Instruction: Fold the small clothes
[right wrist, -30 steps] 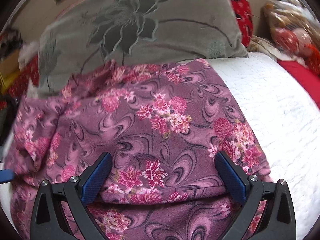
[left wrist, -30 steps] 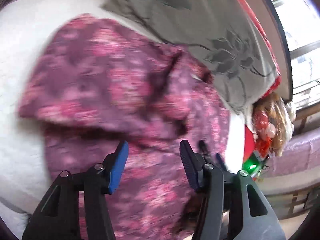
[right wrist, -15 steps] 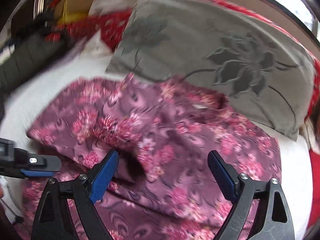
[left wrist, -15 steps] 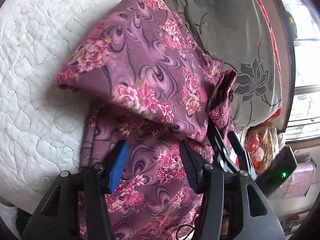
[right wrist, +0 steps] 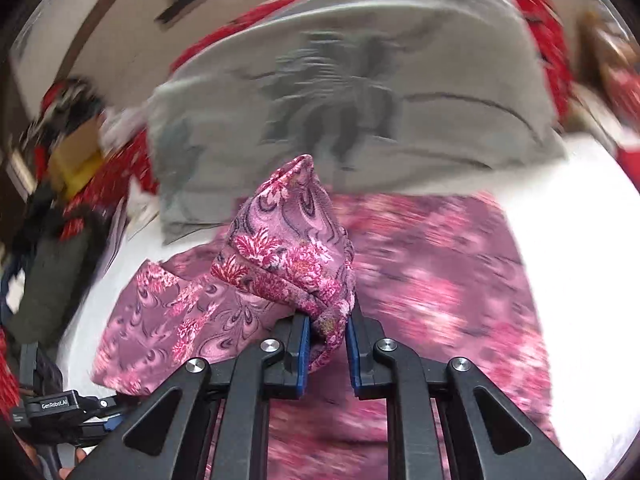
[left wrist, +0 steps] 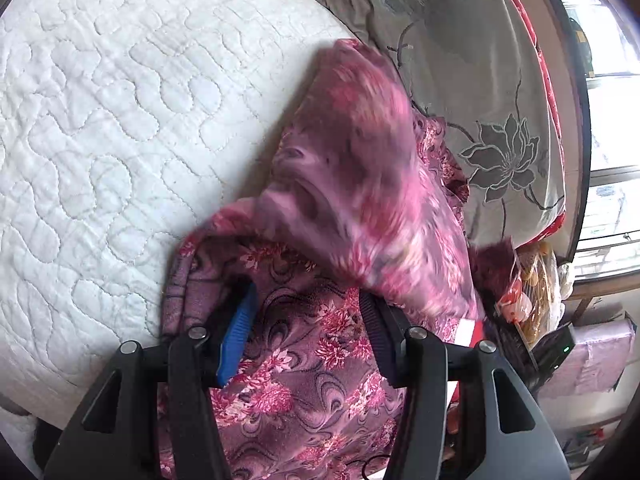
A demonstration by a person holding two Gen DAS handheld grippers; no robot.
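A purple garment with pink flowers [left wrist: 320, 360] lies on the white quilted bed [left wrist: 100, 140]. My left gripper [left wrist: 306, 332] is open and low over its near part, the cloth between the blue pads. A raised, blurred fold [left wrist: 360, 168] hangs over the garment beyond it. In the right wrist view my right gripper [right wrist: 327, 342] is shut on a bunched fold of the garment [right wrist: 292, 248] and holds it up above the rest of the cloth [right wrist: 440, 280].
A grey pillow with a dark flower print [left wrist: 460, 60] lies at the far side of the garment, also in the right wrist view [right wrist: 360, 92]. Red bedding [right wrist: 552, 32] and cluttered bags [left wrist: 532, 280] sit beyond it. The left gripper's body [right wrist: 60, 404] shows at lower left.
My right gripper has closed on a fold of the garment and lifted it. The garment's left side has been drawn off the quilt toward the right. My left gripper stays open.
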